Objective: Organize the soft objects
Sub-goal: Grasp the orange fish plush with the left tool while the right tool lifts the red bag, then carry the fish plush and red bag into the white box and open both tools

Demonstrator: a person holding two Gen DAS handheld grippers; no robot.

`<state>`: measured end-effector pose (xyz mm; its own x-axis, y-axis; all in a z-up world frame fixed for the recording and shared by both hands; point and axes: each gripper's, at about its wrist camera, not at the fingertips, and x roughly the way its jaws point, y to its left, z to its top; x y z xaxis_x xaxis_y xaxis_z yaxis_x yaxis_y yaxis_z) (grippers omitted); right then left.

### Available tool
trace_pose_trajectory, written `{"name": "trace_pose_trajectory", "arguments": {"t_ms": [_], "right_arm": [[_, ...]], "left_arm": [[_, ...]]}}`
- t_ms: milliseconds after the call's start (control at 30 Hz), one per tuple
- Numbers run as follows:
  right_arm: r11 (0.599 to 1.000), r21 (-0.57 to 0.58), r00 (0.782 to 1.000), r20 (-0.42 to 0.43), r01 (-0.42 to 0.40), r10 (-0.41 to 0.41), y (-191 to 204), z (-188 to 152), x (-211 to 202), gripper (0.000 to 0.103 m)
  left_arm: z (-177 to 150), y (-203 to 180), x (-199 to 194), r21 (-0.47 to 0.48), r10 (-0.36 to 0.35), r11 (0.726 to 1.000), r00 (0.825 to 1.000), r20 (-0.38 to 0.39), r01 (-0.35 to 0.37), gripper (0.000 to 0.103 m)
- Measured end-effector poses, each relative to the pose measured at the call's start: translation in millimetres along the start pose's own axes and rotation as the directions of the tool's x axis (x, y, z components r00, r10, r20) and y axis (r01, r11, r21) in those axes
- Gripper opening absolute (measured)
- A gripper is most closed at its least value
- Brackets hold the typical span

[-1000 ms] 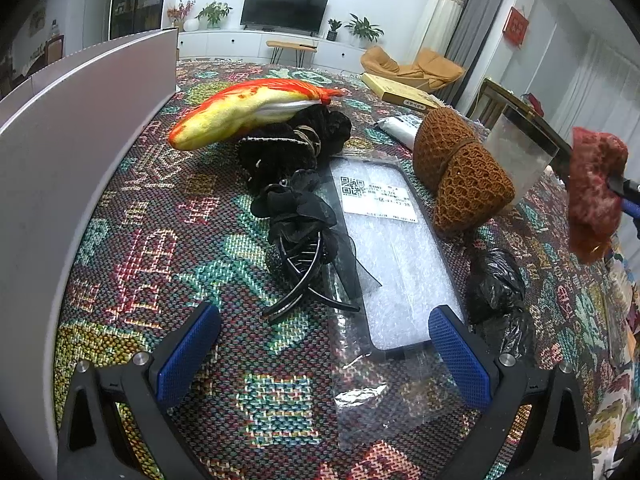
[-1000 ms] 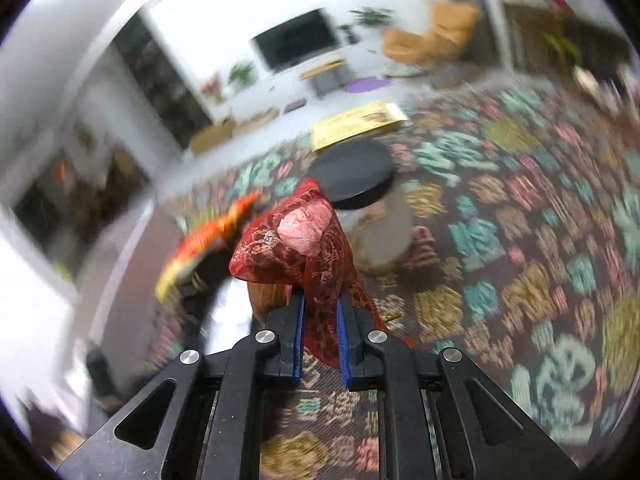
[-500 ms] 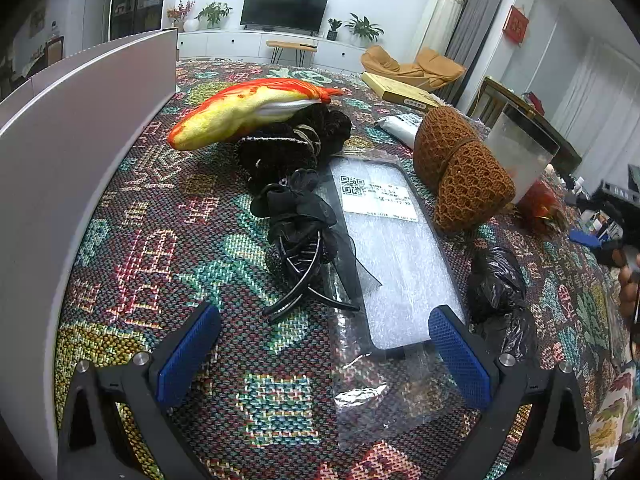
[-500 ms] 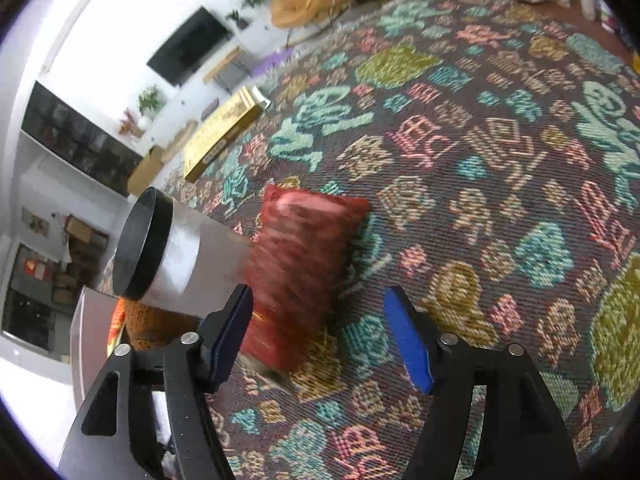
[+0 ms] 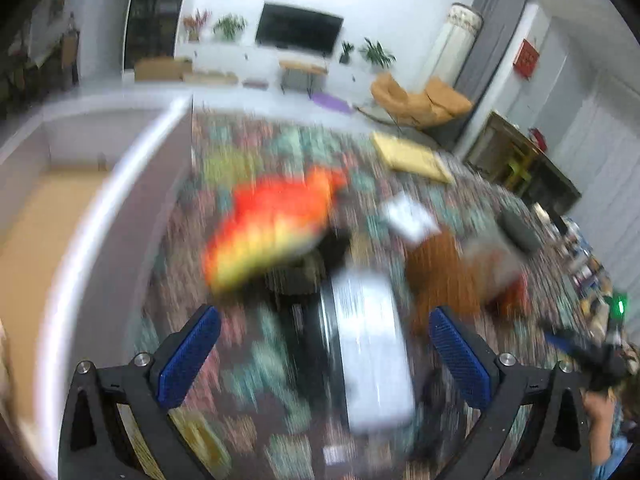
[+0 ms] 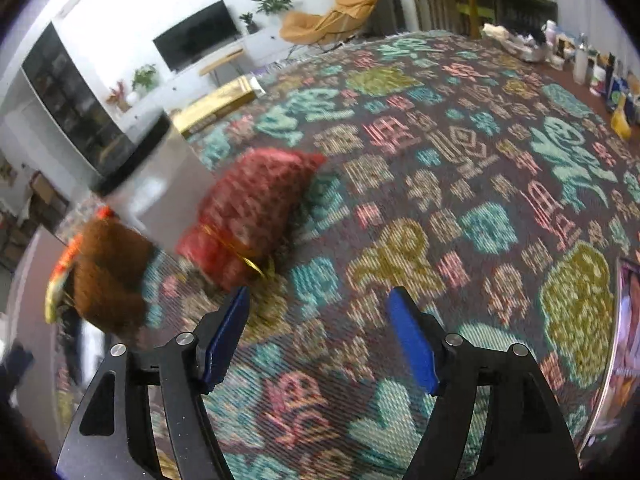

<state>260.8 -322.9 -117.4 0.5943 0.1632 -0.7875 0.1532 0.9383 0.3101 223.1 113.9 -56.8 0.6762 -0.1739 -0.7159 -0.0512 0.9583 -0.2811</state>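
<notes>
Open patterned tablecloth [image 6: 460,184] is seen ahead and to the right of the right gripper [image 6: 320,334]; a magazine [image 6: 624,344] lies at its right edge. The jaws are spread wide, having just been opening, with nothing between them. The red lace pouch [image 6: 252,216] is seen lying just ahead of its left finger, against a black-lidded clear jar [image 6: 160,188] whose contents cannot be told. The left gripper [image 5: 324,354] is also held wide and empty above blurred items, a box wall [image 5: 100,240] at its left.

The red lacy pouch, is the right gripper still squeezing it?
No, the red lacy pouch lies on the patterned cloth ahead of the right gripper, whose jaws have just been opening.

Both wrist views downward, perhaps overlapping
</notes>
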Motion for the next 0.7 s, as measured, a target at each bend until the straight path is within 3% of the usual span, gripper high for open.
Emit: {"name": "trace_pose_trajectory", "arguments": {"t_ms": [67, 133, 200, 300, 400, 433, 467, 500, 567, 600, 700], "right_arm": [[0.998, 0.044, 0.999, -0.025, -0.035, 0.036, 0, 11, 3, 0.075], [0.996, 0.067, 0.997, -0.059, -0.054, 0.058, 4, 20, 12, 0.075], [0.994, 0.072, 0.992, -0.088, -0.079, 0.086, 11, 25, 21, 0.075], [0.99, 0.07, 0.979, -0.156, -0.119, 0.129, 24, 30, 40, 0.075], [0.994, 0.013, 0.971, -0.211, -0.109, 0.11, 37, 30, 65, 0.073], [0.996, -0.006, 0.972, -0.22, -0.089, 0.085, 38, 28, 69, 0.069], [0.998, -0.036, 0.978, -0.203, -0.057, 0.049, 40, 28, 68, 0.042], [0.997, -0.063, 0.979, -0.202, -0.036, 0.022, 42, 29, 67, 0.015], [0.998, -0.059, 0.98, -0.197, -0.033, 0.021, 40, 32, 59, 0.015], [0.998, -0.06, 0.986, -0.166, -0.021, 0.01, 38, 36, 49, 0.015], [0.998, -0.06, 0.998, -0.064, -0.001, -0.003, 34, 51, 19, 0.015]], "left_arm": [[44, 0, 31, 0.041, 0.062, 0.997, 0.995, -0.074, -0.059, 0.103], [68, 5, 69, 0.086, 0.11, 0.992, 0.979, -0.171, -0.096, 0.103], [80, 9, 102, 0.125, 0.138, 0.986, 0.959, -0.248, -0.109, 0.102], [89, 14, 135, 0.146, 0.179, 0.979, 0.936, -0.303, -0.14, 0.102], [85, 14, 163, 0.167, 0.183, 0.978, 0.901, -0.393, -0.126, 0.102], [82, 12, 171, 0.185, 0.206, 0.973, 0.885, -0.417, -0.139, 0.102], [82, 12, 175, 0.193, 0.22, 0.97, 0.881, -0.419, -0.15, 0.092], [83, 13, 174, 0.172, 0.189, 0.977, 0.89, -0.416, -0.127, 0.064], [87, 17, 167, 0.118, 0.132, 0.989, 0.905, -0.405, -0.092, 0.043], [92, 17, 158, 0.105, 0.113, 0.991, 0.918, -0.381, -0.079, 0.037], [106, 16, 130, 0.068, 0.045, 0.997, 0.948, -0.314, -0.025, 0.037]]}}
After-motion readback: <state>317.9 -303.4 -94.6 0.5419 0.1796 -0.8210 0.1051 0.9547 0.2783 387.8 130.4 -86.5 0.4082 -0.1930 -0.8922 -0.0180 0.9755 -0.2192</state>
